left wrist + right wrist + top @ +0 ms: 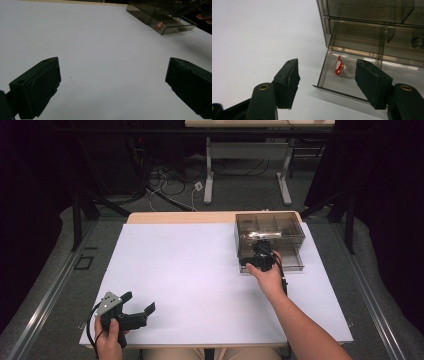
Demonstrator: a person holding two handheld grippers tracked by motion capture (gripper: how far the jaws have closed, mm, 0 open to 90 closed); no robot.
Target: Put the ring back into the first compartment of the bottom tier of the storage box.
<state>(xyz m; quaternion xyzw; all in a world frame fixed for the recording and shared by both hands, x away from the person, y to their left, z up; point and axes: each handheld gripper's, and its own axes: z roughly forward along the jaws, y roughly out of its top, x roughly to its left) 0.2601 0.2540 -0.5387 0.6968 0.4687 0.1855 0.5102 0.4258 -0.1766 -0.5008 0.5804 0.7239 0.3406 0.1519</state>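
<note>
A smoky clear drawer box (270, 227) stands at the back right of the white sheet. Its bottom drawer (296, 266) is pulled out toward me. Inside the drawer (324, 72) lies a small red and white thing (338, 65), which also appears in the left gripper view as a small red and white thing (160, 25). My right gripper (261, 251) hovers over the open drawer's left front corner; in its own view the right gripper (328, 75) is open with nothing between the jaws. Near the front left, my left gripper (139, 301) rests low over the sheet, and in its own view the left gripper (112, 75) is open and holds nothing.
The white sheet (190, 275) covers most of the wooden table (175, 217). Upper drawers of the box (367, 15) are closed. Behind the table stand the legs of another table (210, 180) amid floor cables (170, 185). Dark curtains flank both sides.
</note>
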